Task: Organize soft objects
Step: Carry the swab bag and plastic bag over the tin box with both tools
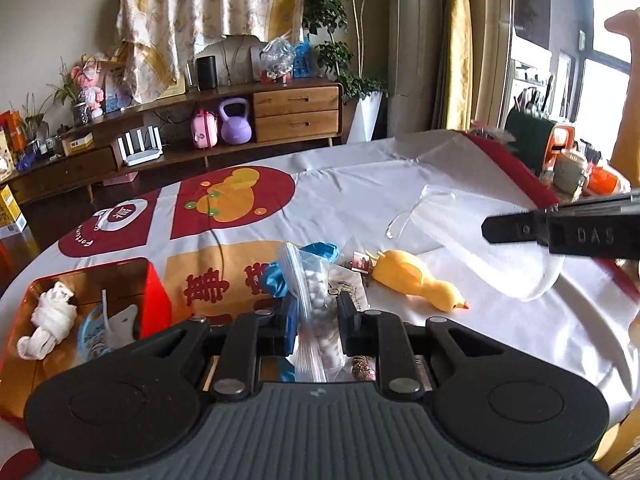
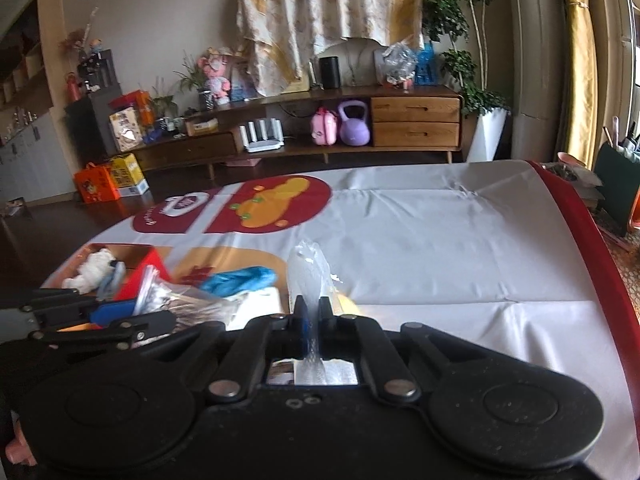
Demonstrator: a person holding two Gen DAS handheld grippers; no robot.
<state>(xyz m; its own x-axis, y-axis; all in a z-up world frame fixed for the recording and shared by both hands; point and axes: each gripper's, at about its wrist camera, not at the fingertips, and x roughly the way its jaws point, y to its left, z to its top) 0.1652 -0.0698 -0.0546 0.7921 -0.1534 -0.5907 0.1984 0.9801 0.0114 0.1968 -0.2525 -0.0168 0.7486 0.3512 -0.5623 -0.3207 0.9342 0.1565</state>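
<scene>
Up close, we have our left tongs (image 1: 316, 320) clamped on a clear zip bag of white pellets (image 1: 316, 300), and our right tongs (image 2: 313, 316) pinched tight on a strip of clear bubble wrap (image 2: 310, 272) that stands up between them. Just beyond on the counter (image 1: 400, 184) lie a blue glove (image 1: 324, 250) and a yellow rubber chicken (image 1: 416, 280), with a red box (image 1: 154, 292) to the left holding a rolled white cloth (image 1: 50, 320).

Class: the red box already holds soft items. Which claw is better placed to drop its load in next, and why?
Left. The left claw, shut on the bead bag, is beside the red box; the right claw with clear plastic is farther.
</scene>
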